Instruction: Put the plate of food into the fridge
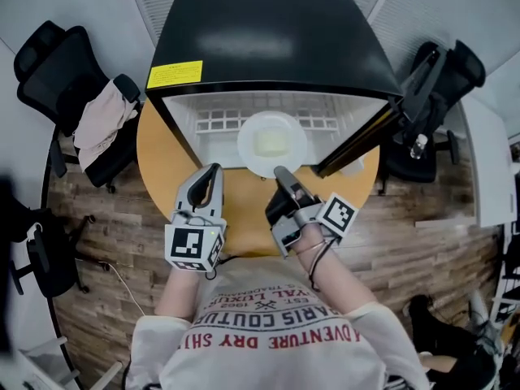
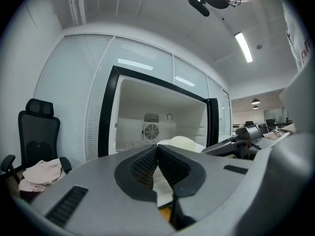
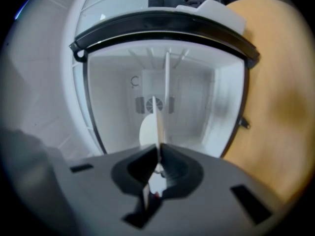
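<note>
A white plate [image 1: 272,143] with a pale block of food lies at the mouth of the open black fridge [image 1: 268,31], over its white shelf. My right gripper [image 1: 280,174] is shut on the plate's near rim. In the right gripper view the plate [image 3: 156,122] shows edge-on, pinched between the jaws [image 3: 159,149], and points into the white fridge interior [image 3: 197,97]. My left gripper [image 1: 213,174] hovers just left of the plate over the table, shut and holding nothing. In the left gripper view its jaws [image 2: 157,149] meet, with the plate [image 2: 182,142] beyond them.
The fridge stands on a round wooden table [image 1: 158,157]. Its door [image 1: 366,140] hangs open to the right. An office chair with a pale cloth [image 1: 101,120] stands at the left, another chair [image 1: 439,71] at the right, behind the door.
</note>
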